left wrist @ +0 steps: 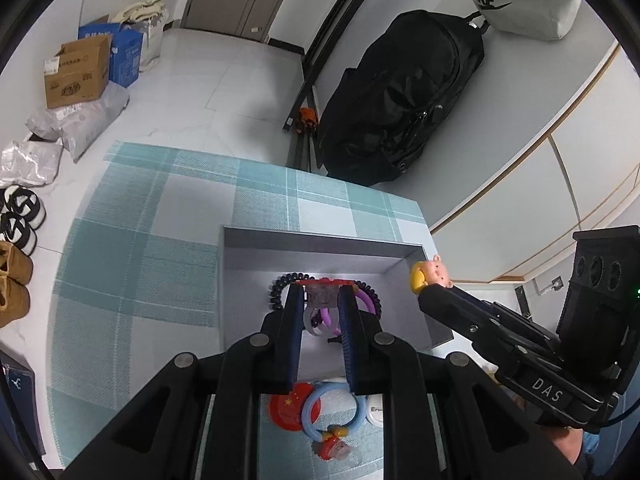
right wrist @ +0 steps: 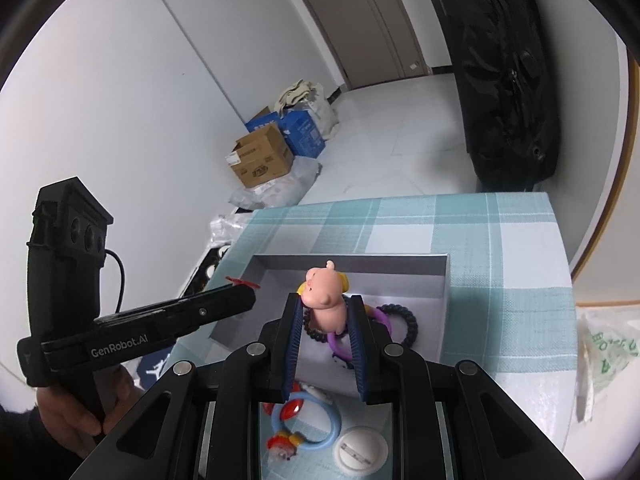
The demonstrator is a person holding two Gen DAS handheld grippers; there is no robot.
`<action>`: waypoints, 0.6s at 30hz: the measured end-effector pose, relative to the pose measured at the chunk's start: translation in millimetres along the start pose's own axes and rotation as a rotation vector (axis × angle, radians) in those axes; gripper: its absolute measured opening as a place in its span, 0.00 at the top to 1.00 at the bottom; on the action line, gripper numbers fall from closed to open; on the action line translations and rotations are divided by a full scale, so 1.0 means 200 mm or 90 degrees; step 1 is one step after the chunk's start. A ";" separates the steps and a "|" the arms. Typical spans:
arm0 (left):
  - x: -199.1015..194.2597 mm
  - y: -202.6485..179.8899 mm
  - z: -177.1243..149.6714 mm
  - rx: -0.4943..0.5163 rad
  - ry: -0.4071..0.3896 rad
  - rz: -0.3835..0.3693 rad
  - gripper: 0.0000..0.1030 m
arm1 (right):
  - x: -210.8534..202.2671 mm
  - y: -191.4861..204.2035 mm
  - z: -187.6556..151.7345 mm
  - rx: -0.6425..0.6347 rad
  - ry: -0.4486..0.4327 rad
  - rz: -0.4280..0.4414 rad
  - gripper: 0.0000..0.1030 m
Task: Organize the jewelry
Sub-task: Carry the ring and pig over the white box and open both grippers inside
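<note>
The right gripper (right wrist: 325,304) was clenched on a pink pig charm (right wrist: 326,292), held directly above the grey tray (right wrist: 352,261), whose floor lay below and just beyond the fingertips. The left gripper (left wrist: 320,296) was clenched on a small clear-and-red trinket (left wrist: 322,294), likewise over the tray's near half, to the left of the right one. Both loads stood above the coiled black band (right wrist: 406,326) and purple ring (right wrist: 340,344) already inside (neither nearer by any clear margin). A blue ring (right wrist: 306,420) remained on the checked cloth (right wrist: 500,280), near side.
</note>
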State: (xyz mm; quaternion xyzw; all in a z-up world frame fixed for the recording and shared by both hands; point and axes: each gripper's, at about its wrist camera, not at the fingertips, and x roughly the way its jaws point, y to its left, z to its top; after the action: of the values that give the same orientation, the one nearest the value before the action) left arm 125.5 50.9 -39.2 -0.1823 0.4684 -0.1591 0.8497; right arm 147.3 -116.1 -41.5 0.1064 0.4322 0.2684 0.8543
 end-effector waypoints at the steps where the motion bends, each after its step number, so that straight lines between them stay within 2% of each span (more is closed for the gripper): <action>1: 0.01 0.00 0.00 -0.003 0.006 -0.002 0.88 | 0.01 -0.01 0.00 0.002 0.002 -0.001 0.79; 9: 0.06 0.00 0.03 0.003 0.019 0.006 0.88 | 0.07 -0.01 0.01 -0.006 0.017 -0.007 0.79; 14: 0.09 0.05 0.03 -0.026 0.024 0.018 0.88 | 0.08 -0.02 0.01 0.004 0.019 -0.004 0.79; 18: 0.09 0.05 0.02 -0.024 0.024 0.022 0.88 | 0.09 0.00 0.01 -0.007 0.017 -0.007 0.79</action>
State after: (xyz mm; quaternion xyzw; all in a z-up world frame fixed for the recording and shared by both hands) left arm 139.2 52.4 -54.8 -0.1870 0.4902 -0.1388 0.8399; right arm 156.6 -106.3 -52.1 0.0959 0.4424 0.2677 0.8506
